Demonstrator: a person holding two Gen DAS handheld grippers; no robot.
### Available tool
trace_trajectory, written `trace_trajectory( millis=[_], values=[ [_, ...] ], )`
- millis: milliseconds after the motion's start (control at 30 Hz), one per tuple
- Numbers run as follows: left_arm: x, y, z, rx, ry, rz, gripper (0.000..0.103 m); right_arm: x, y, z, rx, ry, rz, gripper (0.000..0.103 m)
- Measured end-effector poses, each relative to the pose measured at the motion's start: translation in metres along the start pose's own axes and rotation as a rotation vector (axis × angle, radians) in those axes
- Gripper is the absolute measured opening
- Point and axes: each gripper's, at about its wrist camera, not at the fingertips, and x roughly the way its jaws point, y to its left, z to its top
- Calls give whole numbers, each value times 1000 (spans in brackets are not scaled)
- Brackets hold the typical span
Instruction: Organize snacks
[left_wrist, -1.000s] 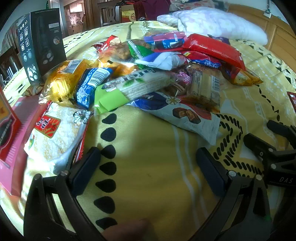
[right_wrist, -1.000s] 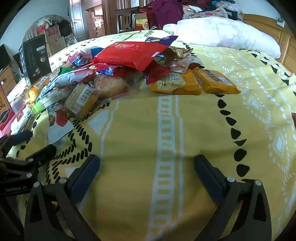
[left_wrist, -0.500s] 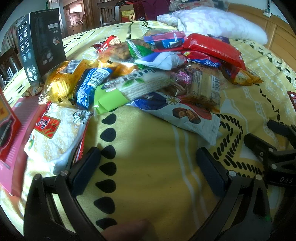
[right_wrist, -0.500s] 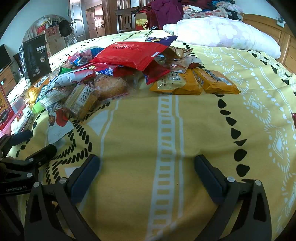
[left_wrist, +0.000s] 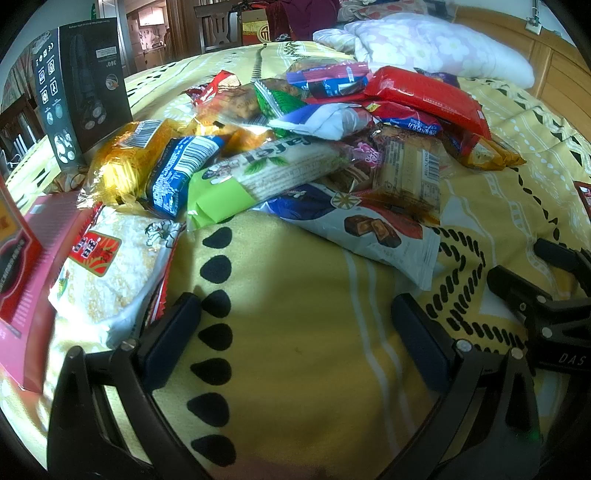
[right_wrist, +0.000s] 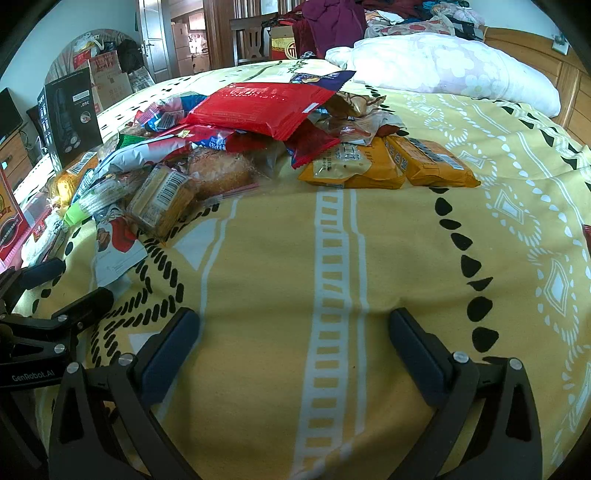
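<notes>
A heap of several snack packets lies on a yellow patterned bedspread (left_wrist: 295, 332). In the left wrist view a green wafer pack (left_wrist: 258, 177), a white rice-cracker bag (left_wrist: 110, 266), a blue-and-white chocolate-cake packet (left_wrist: 362, 221) and a long red packet (left_wrist: 428, 96) show. My left gripper (left_wrist: 295, 321) stands open just short of the heap, nothing between its fingers. In the right wrist view the red packet (right_wrist: 258, 107) tops the heap, with two orange packets (right_wrist: 354, 166) to its right. My right gripper (right_wrist: 293, 332) is open over bare bedspread (right_wrist: 332, 258). Each gripper shows at the other view's edge.
A black product box (left_wrist: 81, 96) stands upright at the far left, with a red-and-pink box (left_wrist: 29, 258) beside the rice crackers. A floral pillow (right_wrist: 443, 70) and wooden headboard (right_wrist: 572, 99) are at the back right. A chair and clutter stand beyond the bed.
</notes>
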Motion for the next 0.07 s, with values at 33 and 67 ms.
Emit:
trace_trajectory(
  millis=[33, 67],
  values=[
    [0, 0, 0, 1, -1, 1, 103, 0, 0, 0, 0, 0, 0, 103],
    [0, 0, 0, 2, -2, 3, 103, 0, 0, 0, 0, 0, 0, 103]
  ],
)
